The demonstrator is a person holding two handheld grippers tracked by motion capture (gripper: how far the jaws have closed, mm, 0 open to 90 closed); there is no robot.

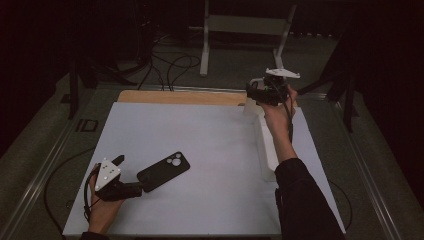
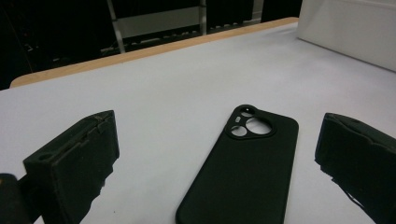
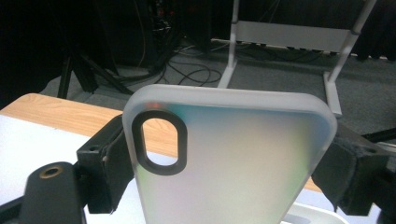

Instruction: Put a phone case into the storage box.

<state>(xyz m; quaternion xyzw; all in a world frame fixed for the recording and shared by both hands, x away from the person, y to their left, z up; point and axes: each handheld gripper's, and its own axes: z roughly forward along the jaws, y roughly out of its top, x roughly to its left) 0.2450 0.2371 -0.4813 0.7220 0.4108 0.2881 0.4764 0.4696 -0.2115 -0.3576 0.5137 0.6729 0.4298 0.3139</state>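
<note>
A black phone case lies flat on the white table, camera cut-outs pointing away from me. My left gripper rests at the case's near end. In the left gripper view the black case lies between the wide-apart jaws of the left gripper, touching neither. My right gripper is held up over the table's far right corner. In the right gripper view the right gripper is shut on a frosted translucent phone case, which stands upright with its oval camera hole at top left.
A long white box runs along the table's right side, also seen as the white box. A wooden strip edges the far side. Beyond it are a white metal frame and floor cables.
</note>
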